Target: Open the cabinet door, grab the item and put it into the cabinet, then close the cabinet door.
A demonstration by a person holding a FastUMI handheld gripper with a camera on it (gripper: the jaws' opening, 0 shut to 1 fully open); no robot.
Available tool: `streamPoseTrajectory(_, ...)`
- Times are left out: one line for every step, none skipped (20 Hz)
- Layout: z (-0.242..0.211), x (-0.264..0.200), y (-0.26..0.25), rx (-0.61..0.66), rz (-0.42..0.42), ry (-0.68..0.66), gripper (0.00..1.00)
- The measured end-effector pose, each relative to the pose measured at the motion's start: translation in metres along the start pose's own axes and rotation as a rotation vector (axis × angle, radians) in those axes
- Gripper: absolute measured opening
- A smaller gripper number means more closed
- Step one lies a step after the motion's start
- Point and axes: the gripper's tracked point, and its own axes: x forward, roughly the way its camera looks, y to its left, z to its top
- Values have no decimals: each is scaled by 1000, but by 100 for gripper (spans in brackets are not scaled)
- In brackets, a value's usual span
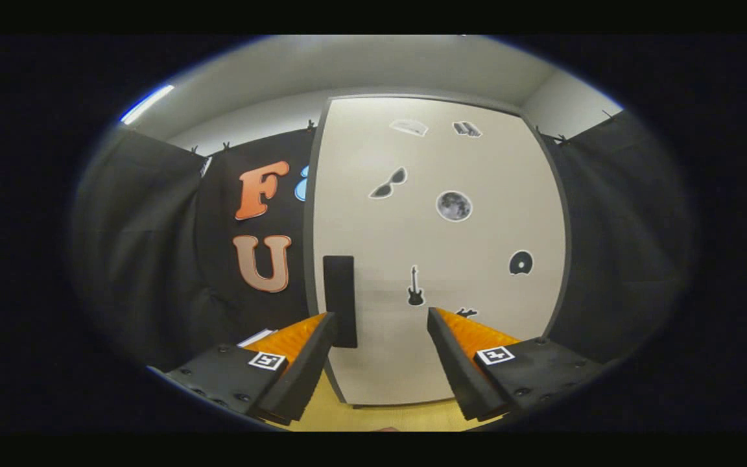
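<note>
A cabinet stands straight ahead, its pale door [464, 246] shut and dotted with small stickers. A dark upright handle [340, 299] sits near the door's left edge. My gripper [380, 324] is open, close in front of the door, with nothing between its fingers. The handle lies just beside the left fingertip [321, 331], partly behind it. The right fingertip [441, 327] points at the bare lower part of the door.
Black cloth walls hang to the left [146, 259] and right [620, 246] of the cabinet. A yellowish table surface [399, 418] shows under the fingers. A small white-edged thing [258, 337] peeks out behind the left finger.
</note>
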Motion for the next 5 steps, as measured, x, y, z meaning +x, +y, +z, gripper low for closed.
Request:
streamPoseTrajectory(1,-13,-7,-3,-3,-2,92)
streamPoseTrajectory(3,-24,-15,-8,-7,-5,92)
streamPoseTrajectory(2,-36,-25,-14,-14,-8,92)
streamPoseTrajectory(2,-47,-36,-23,-23,-11,92)
streamPoseTrajectory(2,-60,-48,-32,-33,-16,92)
